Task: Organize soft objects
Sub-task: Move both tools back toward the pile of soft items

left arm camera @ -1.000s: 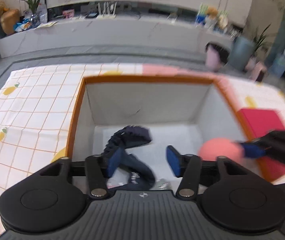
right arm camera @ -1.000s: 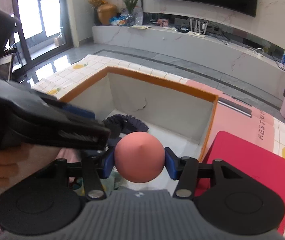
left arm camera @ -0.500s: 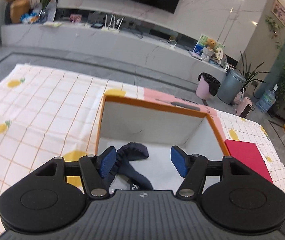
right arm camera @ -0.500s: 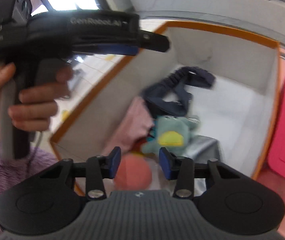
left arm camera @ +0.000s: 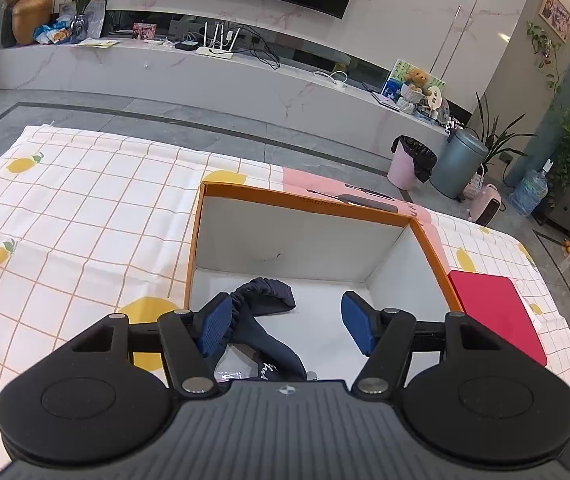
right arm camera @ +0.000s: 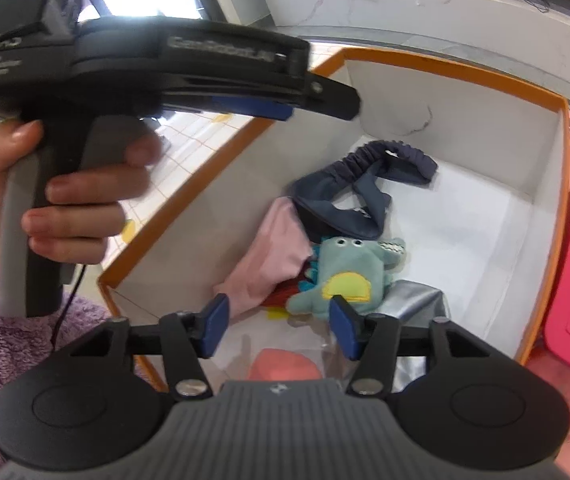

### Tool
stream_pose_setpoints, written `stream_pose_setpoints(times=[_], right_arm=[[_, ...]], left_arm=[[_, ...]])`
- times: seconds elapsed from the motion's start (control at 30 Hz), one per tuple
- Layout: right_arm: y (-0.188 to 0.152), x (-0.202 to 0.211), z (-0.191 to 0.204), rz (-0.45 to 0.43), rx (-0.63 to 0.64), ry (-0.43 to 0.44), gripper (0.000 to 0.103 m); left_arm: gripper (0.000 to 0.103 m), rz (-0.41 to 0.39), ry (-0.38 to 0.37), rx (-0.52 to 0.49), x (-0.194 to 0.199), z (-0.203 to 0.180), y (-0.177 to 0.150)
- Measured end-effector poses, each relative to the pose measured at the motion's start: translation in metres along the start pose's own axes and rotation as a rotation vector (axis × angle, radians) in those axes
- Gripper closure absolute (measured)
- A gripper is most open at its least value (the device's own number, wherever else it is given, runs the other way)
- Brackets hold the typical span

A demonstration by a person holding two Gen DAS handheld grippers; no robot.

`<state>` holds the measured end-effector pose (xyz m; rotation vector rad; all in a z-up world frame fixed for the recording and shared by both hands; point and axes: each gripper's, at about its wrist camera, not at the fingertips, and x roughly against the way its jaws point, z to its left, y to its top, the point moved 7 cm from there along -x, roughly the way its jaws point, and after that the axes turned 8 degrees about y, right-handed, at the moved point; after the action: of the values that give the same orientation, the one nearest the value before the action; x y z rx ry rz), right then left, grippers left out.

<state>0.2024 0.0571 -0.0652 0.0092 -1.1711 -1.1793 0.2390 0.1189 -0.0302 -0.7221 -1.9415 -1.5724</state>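
Left tongs (left arm camera: 287, 322): pads spread wide, nothing between them, held above the near-left part of the box (left arm camera: 305, 204). To their left, the checked cloth with lemon print (left arm camera: 85, 208) covers the surface. Directly ahead and below the left pad, the navy headband (left arm camera: 263, 300) lies on the white box floor, one end trailing toward the tongs. Ahead, the orange-rimmed box walls stand upright. To the right of the tongs, outside the box, a red pad (left arm camera: 493, 308) lies flat on the cloth.

Right tongs (right arm camera: 279, 326): released; the jaws have just been opening, and no object sits between the pads. Far left and above them, a hand (right arm camera: 65, 200) in a purple fleece sleeve (right arm camera: 13, 340) grips the handle of the other tool. Just below and behind the pads, the pink ball (right arm camera: 285, 364) rests on the box floor, partly hidden by the tongs body, clear of both pads. Ahead-left, a pink cloth (right arm camera: 273, 264) lies against the left wall. Just ahead, a teal plush toy (right arm camera: 349, 272) with a yellow patch lies touching the pink cloth; the navy headband (right arm camera: 365, 184) lies beyond it. Ahead-right, a silver pouch (right arm camera: 417, 304) lies partly under the plush toy.
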Motion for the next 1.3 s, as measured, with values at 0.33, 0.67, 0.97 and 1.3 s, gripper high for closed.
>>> stream_pose_setpoints(times=[0.33,0.67,0.97,1.3], right_arm=[[0.005,0.005,0.018,-0.027,0.047,-0.004,0.003],[0.016,0.022,0.004,-0.116,-0.063,-0.116,0.003],[0.029,0.078,0.009,-0.285,-0.067,-0.259,0.003],[0.020,0.157,0.002,-0.363,-0.081,-0.390,0.003]], left_arm=[[0.029,0.001,0.021,0.002,0.000,0.002,0.000],[0.029,-0.018,-0.001,0.040,0.016,0.004,0.001],[0.029,-0.120,0.000,0.021,0.056,-0.013,0.012],[0.029,-0.219,-0.059,-0.050,0.093,-0.060,0.033]])
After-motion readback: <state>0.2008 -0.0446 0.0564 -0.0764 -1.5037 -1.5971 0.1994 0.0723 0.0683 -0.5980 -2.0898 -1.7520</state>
